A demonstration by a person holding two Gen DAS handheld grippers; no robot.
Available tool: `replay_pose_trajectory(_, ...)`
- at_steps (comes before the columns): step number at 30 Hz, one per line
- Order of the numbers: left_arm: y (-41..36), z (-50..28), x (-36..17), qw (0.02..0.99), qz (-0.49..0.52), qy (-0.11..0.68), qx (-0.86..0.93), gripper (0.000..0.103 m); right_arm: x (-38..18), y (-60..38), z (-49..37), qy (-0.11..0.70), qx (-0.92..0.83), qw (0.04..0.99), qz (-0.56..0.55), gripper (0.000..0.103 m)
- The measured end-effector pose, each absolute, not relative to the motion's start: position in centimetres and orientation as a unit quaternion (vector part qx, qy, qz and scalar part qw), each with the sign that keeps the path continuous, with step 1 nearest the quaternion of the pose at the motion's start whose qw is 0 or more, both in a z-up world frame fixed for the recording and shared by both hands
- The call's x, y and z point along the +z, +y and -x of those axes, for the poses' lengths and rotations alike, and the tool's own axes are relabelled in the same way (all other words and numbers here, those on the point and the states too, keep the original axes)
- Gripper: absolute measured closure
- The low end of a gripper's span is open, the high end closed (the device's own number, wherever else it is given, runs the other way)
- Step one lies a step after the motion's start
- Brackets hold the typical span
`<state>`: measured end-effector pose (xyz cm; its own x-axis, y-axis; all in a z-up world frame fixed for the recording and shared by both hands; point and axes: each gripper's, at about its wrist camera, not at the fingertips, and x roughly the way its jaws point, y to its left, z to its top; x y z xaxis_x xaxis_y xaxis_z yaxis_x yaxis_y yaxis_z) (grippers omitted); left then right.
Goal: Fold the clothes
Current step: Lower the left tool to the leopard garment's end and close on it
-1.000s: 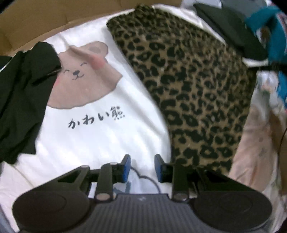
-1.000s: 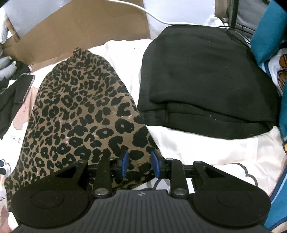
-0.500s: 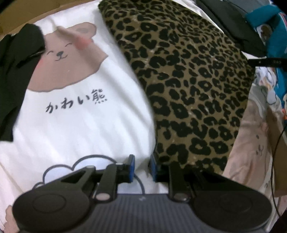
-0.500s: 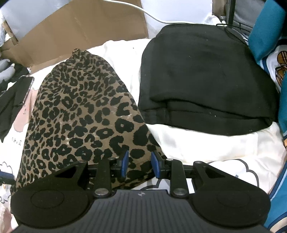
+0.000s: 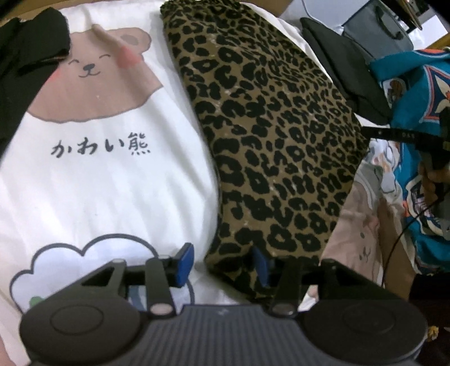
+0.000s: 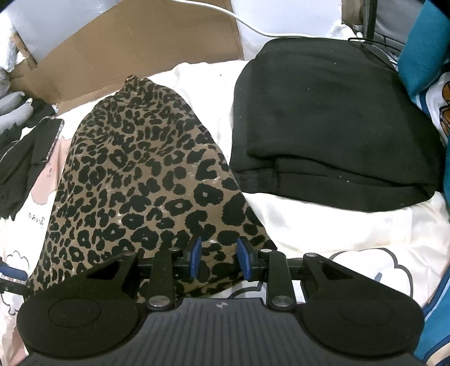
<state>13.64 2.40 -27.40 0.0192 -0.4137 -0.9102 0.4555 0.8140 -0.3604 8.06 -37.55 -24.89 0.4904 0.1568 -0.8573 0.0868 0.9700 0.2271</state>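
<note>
A bed is covered by a white sheet (image 5: pixel 107 180) printed with a pink bear (image 5: pixel 92 84), a line of dark script and blue-outlined clouds. Brown cardboard (image 6: pixel 135 48) is propped behind the bed, and a white cable (image 6: pixel 253 26) is trailed across the pale wall above it. At the far side a grey bag (image 5: pixel 377 31) is seen, and teal patterned fabric (image 5: pixel 416 84) is bunched along the right edge of the bed.

A folded leopard-print garment (image 5: pixel 275 135) is laid lengthwise on the sheet, its narrow end toward the cardboard. A folded black garment (image 6: pixel 332 121) is placed just beside it on the right, touching it at the near corner. Loose black cloth (image 5: pixel 25 64) is heaped at the left, over the bear's ear, and a phone (image 6: pixel 53 138) is rested on it.

The left gripper (image 5: pixel 222 266) is held wide apart at the near left corner of the leopard garment: one blue pad is on the sheet, the other is tucked against the hem, and nothing is clamped. The right gripper (image 6: pixel 218 257) is set over the garment's near right corner with its jaws parted, the print showing between the pads; whether the cloth is pinched cannot be told. In the left view the right gripper's black tip is seen beyond the garment's right edge, held by a hand (image 5: pixel 433 180).
</note>
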Motion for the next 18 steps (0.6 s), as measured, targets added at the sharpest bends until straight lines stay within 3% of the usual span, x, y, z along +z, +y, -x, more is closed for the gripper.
replay_pose_trajectory(9,2.7,-13.9,-29.2,0.701,0.019,0.642,-0.31,0.055,-25.2,-38.1,-8.1,0.508,0.013,0.853,-0.119,0.069)
replay_pose_trajectory(11,2.8,-13.7,-29.0,0.699,0.024,0.64,-0.318,0.069,-25.3,-38.1,-8.2,0.508,0.012,0.853,-0.12,0.069)
replay_pose_trajectory(12,2.8,-13.6,-28.8,0.697,0.028,0.64,-0.323,0.071,-25.3,-38.1,-8.2,0.508,0.012,0.853,-0.12,0.069)
replay_pose_trajectory(18,3.4,-12.9,-27.6,0.698,0.067,0.625,-0.344,0.068,-25.2,-38.1,-8.2,0.505,0.014,0.854,-0.125,0.068)
